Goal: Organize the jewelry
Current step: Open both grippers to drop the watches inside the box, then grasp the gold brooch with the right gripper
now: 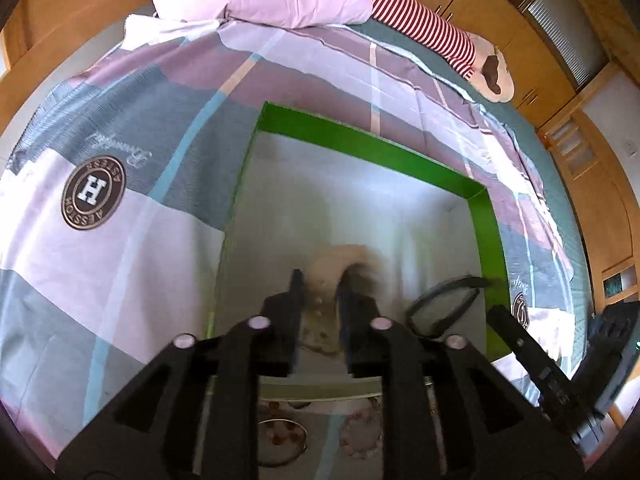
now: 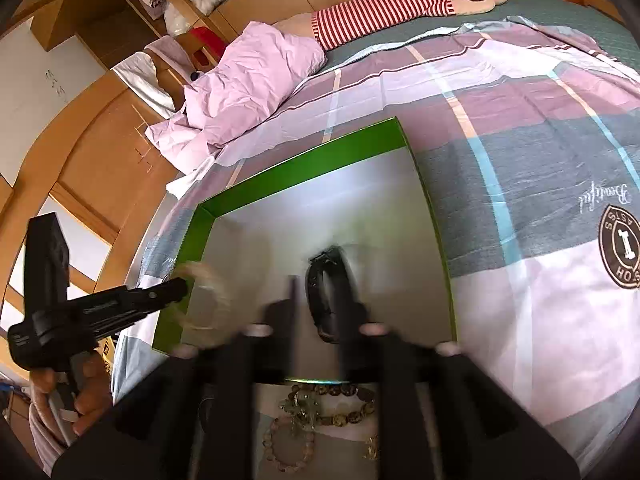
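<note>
While both claws hang over the green-walled box (image 1: 360,142), the left claw (image 1: 320,280) sits narrowly parted around a blurred pale bracelet (image 1: 340,264), grip uncertain; the right claw (image 2: 316,284) straddles a black bracelet (image 2: 320,308), contact unclear. Releases should be low and gentle. More beaded bracelets (image 2: 332,398) wait on the plaid bedspread (image 2: 520,128); wooden wardrobes (image 1: 500,12) fill upper right.

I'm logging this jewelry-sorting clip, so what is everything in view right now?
green box: one, green walls, grey floor, on the bed.
black bracelet: one, inside the box, between the right gripper's fingers.
pale bracelet: one, blurred, inside the box at the left gripper.
loose bracelets: several, beaded, brown and pink, on the bedspread before the box.
bedspread: one, pink-grey plaid.
pink quilt: one, bunched.
plush toy: one, red-striped.
left gripper: black.
right gripper: black.
</note>
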Demonstrator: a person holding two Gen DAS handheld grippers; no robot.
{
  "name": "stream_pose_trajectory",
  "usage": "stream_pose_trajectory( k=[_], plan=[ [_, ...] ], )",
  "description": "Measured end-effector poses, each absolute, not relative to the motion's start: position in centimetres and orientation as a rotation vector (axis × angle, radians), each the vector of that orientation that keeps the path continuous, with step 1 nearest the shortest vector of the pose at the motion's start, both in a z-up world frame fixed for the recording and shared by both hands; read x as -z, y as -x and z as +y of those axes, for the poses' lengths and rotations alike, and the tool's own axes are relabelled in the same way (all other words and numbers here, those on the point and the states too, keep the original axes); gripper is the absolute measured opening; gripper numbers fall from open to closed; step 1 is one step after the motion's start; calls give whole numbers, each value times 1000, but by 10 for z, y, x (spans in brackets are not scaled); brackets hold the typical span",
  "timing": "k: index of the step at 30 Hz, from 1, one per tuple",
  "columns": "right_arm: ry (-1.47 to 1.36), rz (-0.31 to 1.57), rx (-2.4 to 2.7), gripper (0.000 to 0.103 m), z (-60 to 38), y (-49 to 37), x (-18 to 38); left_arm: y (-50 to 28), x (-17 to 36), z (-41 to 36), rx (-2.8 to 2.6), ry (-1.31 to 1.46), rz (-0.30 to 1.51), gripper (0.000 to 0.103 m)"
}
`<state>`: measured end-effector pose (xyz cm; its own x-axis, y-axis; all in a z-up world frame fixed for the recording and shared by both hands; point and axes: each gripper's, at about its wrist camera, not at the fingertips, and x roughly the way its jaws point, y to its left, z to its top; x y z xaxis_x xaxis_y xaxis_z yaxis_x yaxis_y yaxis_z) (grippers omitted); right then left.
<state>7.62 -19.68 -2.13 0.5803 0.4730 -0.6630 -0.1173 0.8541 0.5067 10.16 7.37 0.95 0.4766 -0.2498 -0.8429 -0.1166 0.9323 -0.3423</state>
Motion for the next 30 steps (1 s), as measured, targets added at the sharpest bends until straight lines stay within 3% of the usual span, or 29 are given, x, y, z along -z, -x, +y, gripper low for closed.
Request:
stream_pose_trajectory(
  k=[1, 2, 8, 13, 18, 30],
  plan=[
    [-457, 884, -367, 57, -199, -71, 18, -99, -11, 72, 89, 383, 1078, 25],
    [-475, 877, -376, 57, -200, -66, 15, -95, -14, 70, 111, 387, 1075, 33],
    [-350, 915, -422, 57, -194, -21, -3, -57, -35, 71, 203, 366, 1072, 44],
    [-307, 1043, -349, 57, -194, -15, 18, -32, -26, 89, 113, 328, 1122, 59],
    [-187, 1202, -220, 57, -186, -21, 54, -28, 12, 77, 43, 254, 1275, 59],
    [-134, 1236, -221, 57, -180, -21, 61, -34, 39, 58, -3, 173, 1384, 66]
  ],
)
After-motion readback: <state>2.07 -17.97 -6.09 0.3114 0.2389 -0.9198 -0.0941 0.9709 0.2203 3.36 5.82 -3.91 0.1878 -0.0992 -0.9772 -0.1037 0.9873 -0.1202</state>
